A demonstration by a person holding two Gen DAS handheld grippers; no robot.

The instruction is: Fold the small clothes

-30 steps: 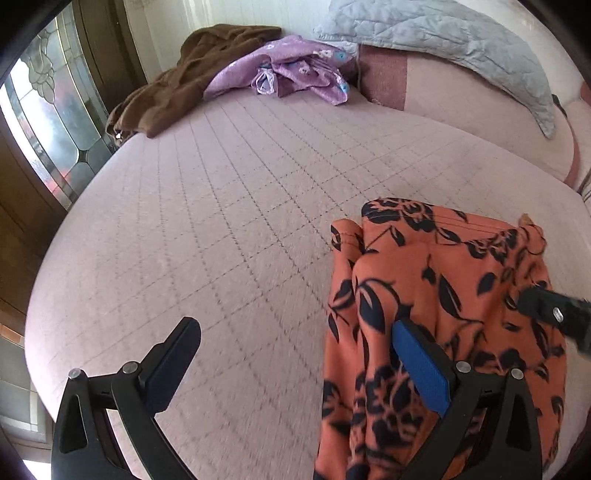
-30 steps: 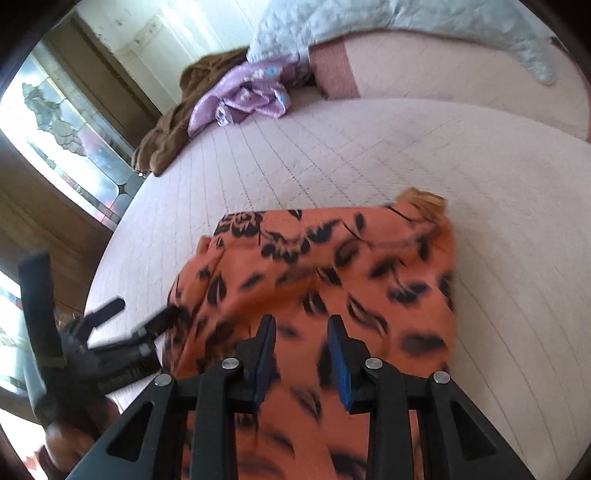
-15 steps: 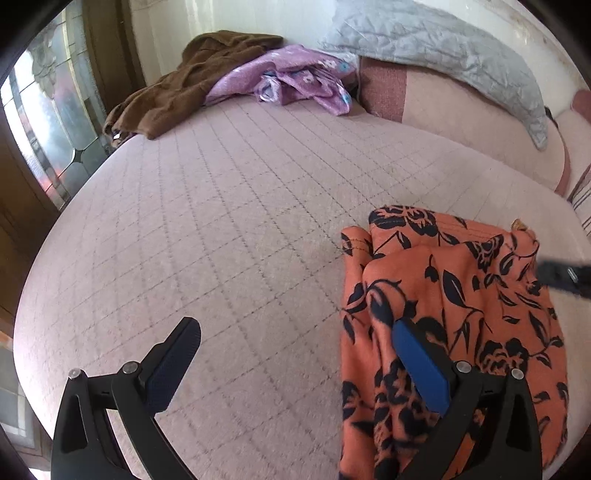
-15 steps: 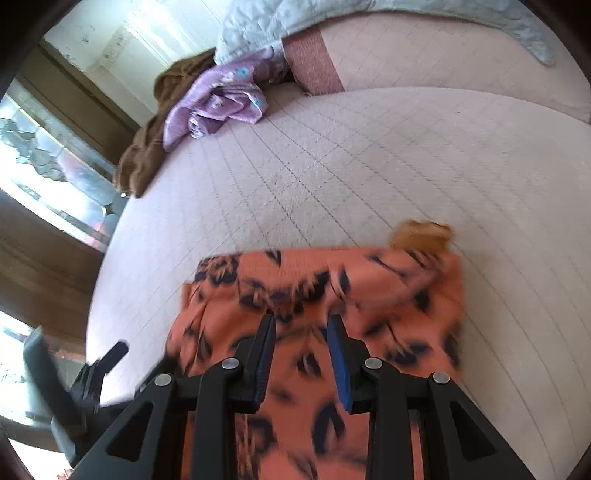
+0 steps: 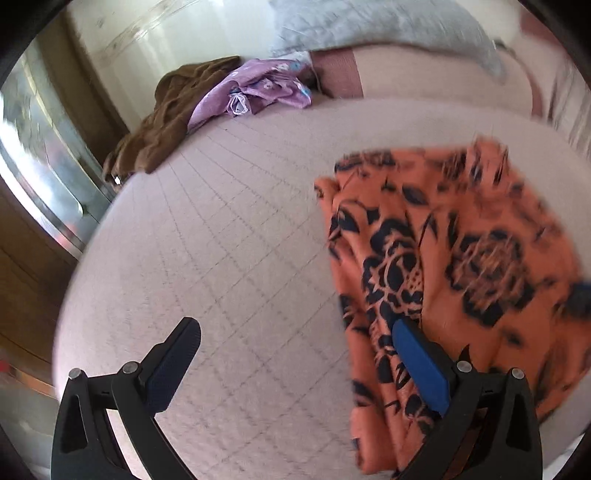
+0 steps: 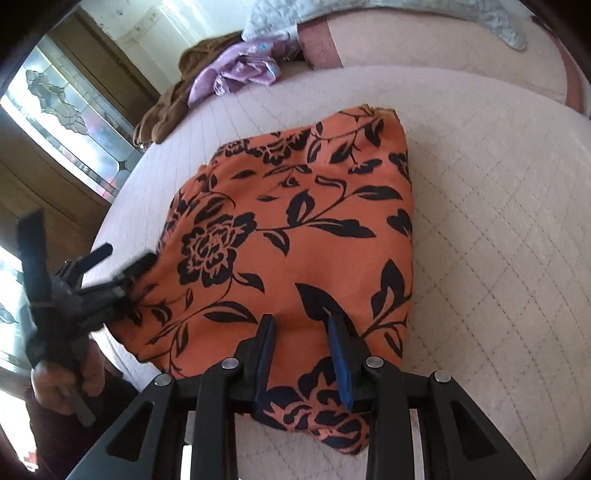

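An orange garment with a black flower print (image 6: 295,221) lies spread flat on the pink quilted bed (image 6: 498,240). My right gripper (image 6: 300,318) stands over its near part, jaws a narrow gap apart. Both pad faces are bare and the cloth lies under them. The left gripper (image 6: 92,280), held in a person's hand (image 6: 62,384), is at the garment's left edge. In the left wrist view that gripper (image 5: 295,325) is wide open. Its right finger (image 5: 421,365) is over the garment's (image 5: 480,258) folded left edge, and its left finger is over bare bed (image 5: 221,240).
A brown cloth (image 5: 166,122) and a purple garment (image 5: 258,88) lie heaped at the bed's far left. A grey quilted pillow (image 5: 388,26) rests along the back. A leaded glass window (image 6: 74,107) and wood panelling stand beyond the bed's left edge.
The right gripper has drawn back toward the garment's near edge, so more cloth lies ahead of it, now flat. The left gripper rolled and came closer to the garment's left edge. Jaw gaps look unchanged.
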